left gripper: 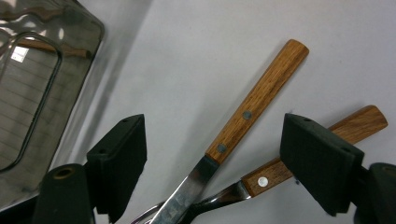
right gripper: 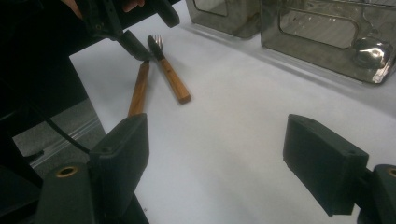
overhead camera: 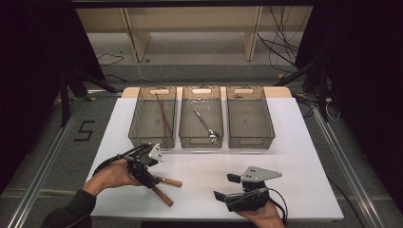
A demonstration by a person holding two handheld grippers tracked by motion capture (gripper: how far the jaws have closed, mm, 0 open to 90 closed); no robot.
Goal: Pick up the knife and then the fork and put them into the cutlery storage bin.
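While the left gripper hangs over two wooden-handled utensils, the scene reads as follows.

Landmark: the left bin, first of three smoky plastic bins in a row at the far side of the white table.

Knife: on the table, on the near side of the left bin, not touching it; the left gripper view shows its steel blade and two rivets, which the high view is too small to give.

Fork: just beside the knife, their metal ends crossing; its tines are seen in the right gripper view.

Left gripper: jaws apart, one on each side of both handles, pads not pressing on either.

Right gripper: jaws wide apart with bare table between them, well off to the right of the left bin, near the table's near edge.

Middle bin: next right of the left bin; the high view shows a spoon lying in it.

Left bin contents: a thin stick, seen from above.
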